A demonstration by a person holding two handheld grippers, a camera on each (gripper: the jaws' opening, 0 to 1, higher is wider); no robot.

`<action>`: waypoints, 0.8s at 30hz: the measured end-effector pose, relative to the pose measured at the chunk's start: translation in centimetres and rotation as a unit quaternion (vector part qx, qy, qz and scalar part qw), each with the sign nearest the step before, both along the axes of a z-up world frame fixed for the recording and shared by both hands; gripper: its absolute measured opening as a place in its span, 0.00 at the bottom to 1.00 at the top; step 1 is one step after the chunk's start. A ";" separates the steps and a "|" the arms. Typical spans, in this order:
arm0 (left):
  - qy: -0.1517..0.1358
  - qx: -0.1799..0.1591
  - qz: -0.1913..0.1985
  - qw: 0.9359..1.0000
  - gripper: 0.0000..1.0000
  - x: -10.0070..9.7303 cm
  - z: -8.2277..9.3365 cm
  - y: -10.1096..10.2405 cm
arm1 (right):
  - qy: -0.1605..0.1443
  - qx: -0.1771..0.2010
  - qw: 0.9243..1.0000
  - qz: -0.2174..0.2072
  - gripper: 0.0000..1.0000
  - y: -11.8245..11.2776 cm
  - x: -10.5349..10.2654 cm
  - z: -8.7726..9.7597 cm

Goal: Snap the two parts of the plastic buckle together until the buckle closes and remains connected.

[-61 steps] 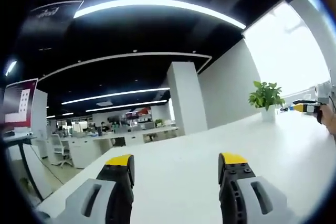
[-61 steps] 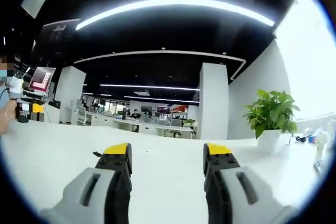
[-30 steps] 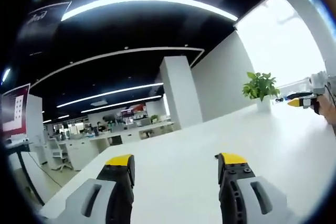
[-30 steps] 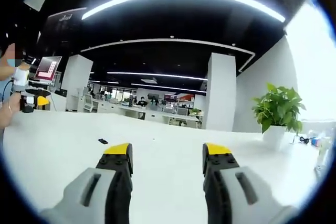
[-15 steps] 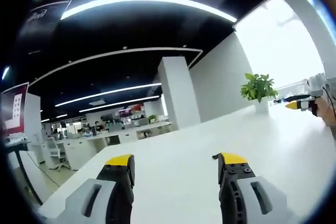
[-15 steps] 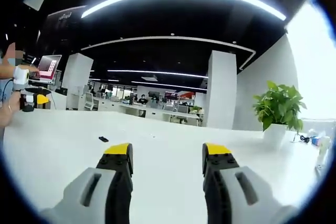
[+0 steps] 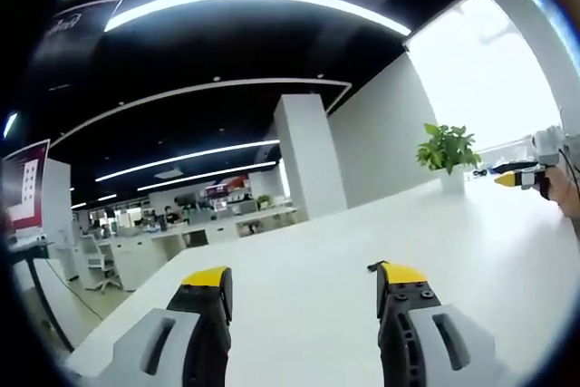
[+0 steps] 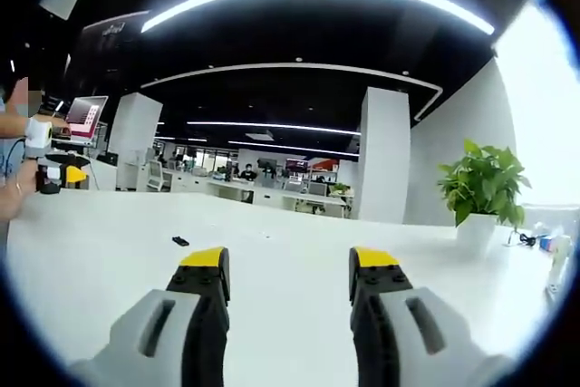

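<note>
both tongs (image 7: 304,280) (image 8: 285,262) spread, empty; small black buckle piece (image 8: 180,241) on smooth white table (image 8: 109,242).

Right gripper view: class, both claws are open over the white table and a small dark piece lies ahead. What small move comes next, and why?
Probably ease the right claw forward and left toward the small dark piece: it lies untouched on the white table, and the claw is open and holds nothing.

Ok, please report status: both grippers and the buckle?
Left gripper open, empty. Right gripper open, empty. Small dark piece on white table, possibly buckle part, untouched. Nothing in the way.
</note>
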State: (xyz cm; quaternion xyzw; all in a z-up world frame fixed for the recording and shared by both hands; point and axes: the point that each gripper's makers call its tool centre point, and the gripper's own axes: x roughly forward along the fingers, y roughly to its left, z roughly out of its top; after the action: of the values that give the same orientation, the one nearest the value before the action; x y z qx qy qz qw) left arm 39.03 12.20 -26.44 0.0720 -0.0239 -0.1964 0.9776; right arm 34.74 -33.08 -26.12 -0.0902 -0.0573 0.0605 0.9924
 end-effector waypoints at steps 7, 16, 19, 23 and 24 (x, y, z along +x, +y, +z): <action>0.001 0.000 -0.001 1.000 0.66 0.0 -0.1 0.0 | 0.000 0.000 1.000 -0.001 0.54 0.2 0.0 -0.1; 0.002 0.001 -0.003 1.000 0.66 0.0 -0.1 -0.1 | 0.004 -0.001 1.000 0.000 0.53 0.2 0.1 -0.2; 0.002 0.001 -0.003 1.000 0.66 0.0 -0.1 -0.1 | 0.004 -0.001 1.000 0.000 0.53 0.1 0.2 -0.2; 0.004 0.003 -0.004 1.000 0.66 0.1 -0.2 -0.1 | 0.005 -0.002 1.000 0.000 0.53 0.0 0.2 -0.2; 0.004 0.003 -0.004 1.000 0.66 0.1 -0.2 -0.1 | 0.006 -0.002 1.000 0.000 0.53 0.1 0.2 -0.2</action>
State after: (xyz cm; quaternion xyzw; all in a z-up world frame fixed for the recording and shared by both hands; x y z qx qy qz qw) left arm 39.10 12.06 -26.62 0.0739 -0.0199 -0.2003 0.9767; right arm 34.97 -33.02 -26.31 -0.0916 -0.0517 0.0614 0.9926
